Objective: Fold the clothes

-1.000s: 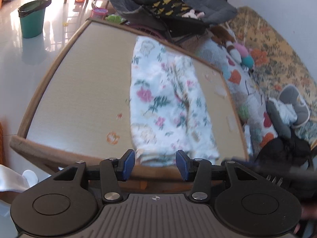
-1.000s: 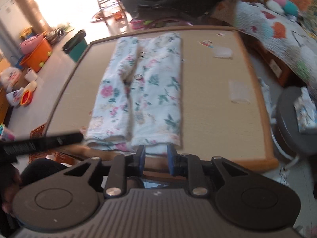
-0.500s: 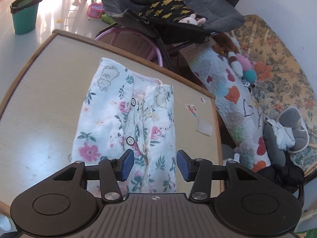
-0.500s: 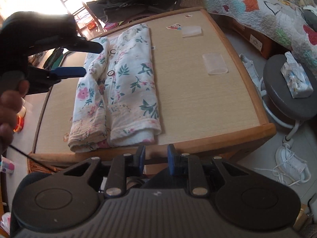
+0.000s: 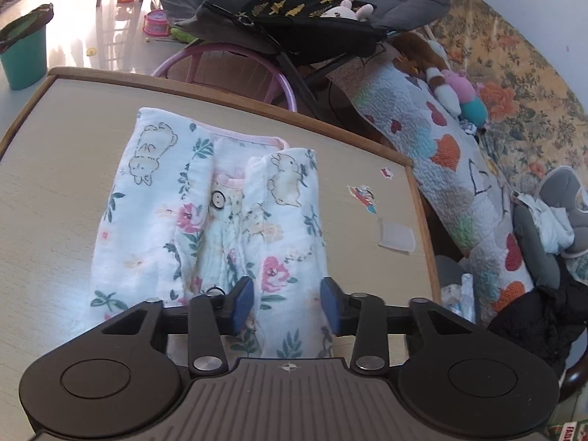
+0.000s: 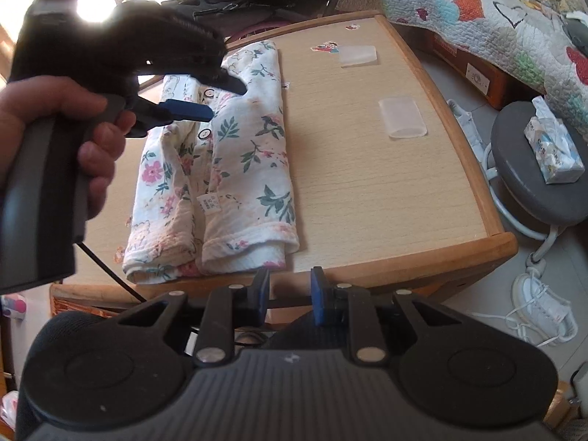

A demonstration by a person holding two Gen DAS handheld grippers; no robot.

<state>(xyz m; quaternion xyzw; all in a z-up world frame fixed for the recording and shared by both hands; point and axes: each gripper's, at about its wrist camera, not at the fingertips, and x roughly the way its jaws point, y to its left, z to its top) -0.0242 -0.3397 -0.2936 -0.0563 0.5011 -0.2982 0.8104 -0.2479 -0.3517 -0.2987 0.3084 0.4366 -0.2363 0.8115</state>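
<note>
Lying flat on the worktop (image 6: 371,169), folded lengthwise into a long strip with both sides turned in over the middle, floral garment (image 5: 217,220) with small bears printed near its pink-trimmed neckline. Hovering over the right folded panel, left tongs (image 5: 287,303), closing, cloth showing between the blue pads (image 5: 243,299) yet not clearly pressed by them, a button just ahead and to the left of the left pad. Appearing again in the right wrist view, left tongs (image 6: 220,97) gripped by a hand (image 6: 62,136), tips reaching over the garment (image 6: 253,154) around its upper buttons. Hanging off the near worktop edge, right tongs (image 6: 286,296), jaws parted by a narrow gap, pinching nothing, the hem of the garment just ahead of and slightly left of the tips. Sitting farther ahead and right of the right tongs, two clear patches (image 6: 402,115) stuck on the worktop, with a cartoon sticker (image 6: 327,47) beyond. Standing well off to the right, a grey stool (image 6: 529,169) carrying a tissue pack (image 6: 553,150). Spreading beyond the worktop, a quilt (image 5: 459,169) with hearts.
</note>
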